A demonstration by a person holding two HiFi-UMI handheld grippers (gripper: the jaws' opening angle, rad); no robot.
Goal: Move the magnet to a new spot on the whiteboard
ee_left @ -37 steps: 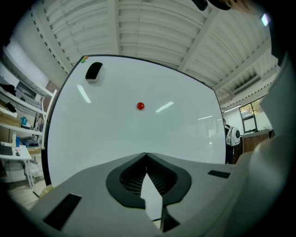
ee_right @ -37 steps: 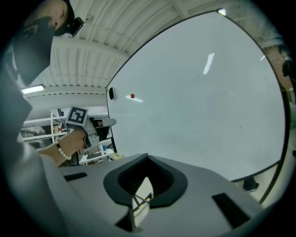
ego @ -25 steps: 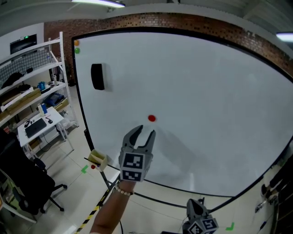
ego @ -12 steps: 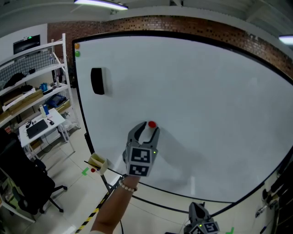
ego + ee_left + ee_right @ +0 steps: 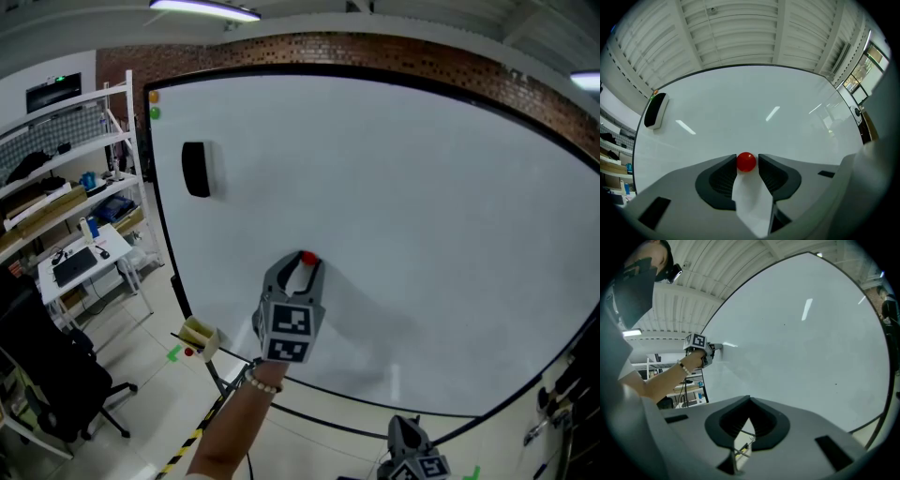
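Note:
A small red round magnet (image 5: pixel 307 257) sticks to the big whiteboard (image 5: pixel 431 187), a little below and left of its middle. My left gripper (image 5: pixel 302 263) is up against the board with the magnet (image 5: pixel 746 161) between its two fingertips. Its jaws have just been closing, and in the left gripper view (image 5: pixel 747 160) both pads touch the magnet's sides. My right gripper (image 5: pixel 401 427) hangs low at the bottom edge of the head view, away from the board. In its own view the right gripper (image 5: pixel 750 398) has its tips together with nothing between them.
A black eraser (image 5: pixel 195 169) clings to the board's upper left, with an orange magnet (image 5: pixel 153 97) and a green one (image 5: pixel 154 112) at the corner. Shelves (image 5: pixel 56 141), a desk (image 5: pixel 84 253) and a black chair (image 5: pixel 47 375) stand to the left. A yellow holder (image 5: pixel 199 330) sits by the board's lower frame.
The left gripper has moved up to the board and reached the red magnet, and its wide-open jaws have closed in on the magnet's sides. The right gripper has stayed put.

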